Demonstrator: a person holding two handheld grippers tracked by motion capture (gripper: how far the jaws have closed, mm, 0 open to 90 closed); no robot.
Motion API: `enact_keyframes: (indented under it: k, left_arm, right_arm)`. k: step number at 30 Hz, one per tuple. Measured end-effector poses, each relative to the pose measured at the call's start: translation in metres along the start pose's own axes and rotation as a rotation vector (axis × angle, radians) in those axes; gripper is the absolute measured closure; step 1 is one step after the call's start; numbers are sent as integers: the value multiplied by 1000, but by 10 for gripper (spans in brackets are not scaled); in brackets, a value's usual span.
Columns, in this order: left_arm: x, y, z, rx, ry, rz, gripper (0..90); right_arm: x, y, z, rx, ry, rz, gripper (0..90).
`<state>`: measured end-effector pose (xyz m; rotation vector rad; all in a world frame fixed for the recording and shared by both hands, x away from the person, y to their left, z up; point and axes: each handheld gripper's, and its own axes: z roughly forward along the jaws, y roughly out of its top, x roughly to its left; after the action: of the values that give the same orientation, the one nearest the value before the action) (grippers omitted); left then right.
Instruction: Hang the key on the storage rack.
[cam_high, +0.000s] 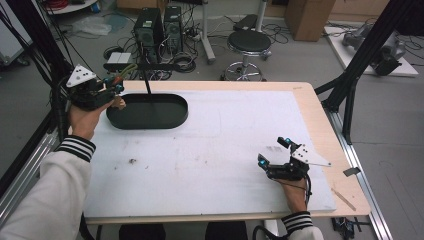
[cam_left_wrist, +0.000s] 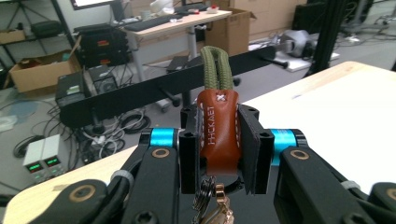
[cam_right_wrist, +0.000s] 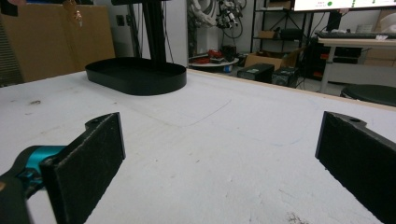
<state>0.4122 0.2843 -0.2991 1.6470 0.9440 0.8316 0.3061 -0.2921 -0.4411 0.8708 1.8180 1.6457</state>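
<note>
A brown leather key fob (cam_left_wrist: 217, 133) with an olive-green cord loop (cam_left_wrist: 215, 67) and metal rings (cam_left_wrist: 210, 200) below it is clamped in my left gripper (cam_left_wrist: 218, 140). In the high view the left gripper (cam_high: 117, 86) is held up at the table's far left, and the cord loop (cam_high: 127, 70) reaches toward the black crossbar (cam_high: 145, 66) of a stand. The stand's post (cam_high: 148, 86) rises from a black oval tray (cam_high: 170, 117). My right gripper (cam_high: 272, 151) rests low at the near right, open, with nothing between its pads (cam_right_wrist: 95, 154).
A white mat (cam_high: 215, 145) covers the wooden table (cam_high: 305, 100). The black tray (cam_right_wrist: 135, 77) and post (cam_right_wrist: 156, 32) stand far ahead in the right gripper view. Behind the table are a stool (cam_high: 248, 42), computer towers (cam_high: 159, 27) and floor cables. A black frame leg (cam_high: 350, 80) stands at the right edge.
</note>
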Motion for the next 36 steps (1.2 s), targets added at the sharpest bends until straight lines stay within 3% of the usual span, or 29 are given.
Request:
enact_keyframes:
  k: [5, 19, 36]
  left_arm:
    - [3, 0, 5, 9, 18, 0, 717]
    - [11, -7, 20, 53, 69, -14, 717]
    - [11, -14, 32, 98, 94, -12, 716]
  right_arm:
    - [0, -4, -3, -34, 5, -7, 4]
    - [0, -10, -4, -26, -8, -15, 4]
    - [0, -11, -6, -47, -12, -8, 4]
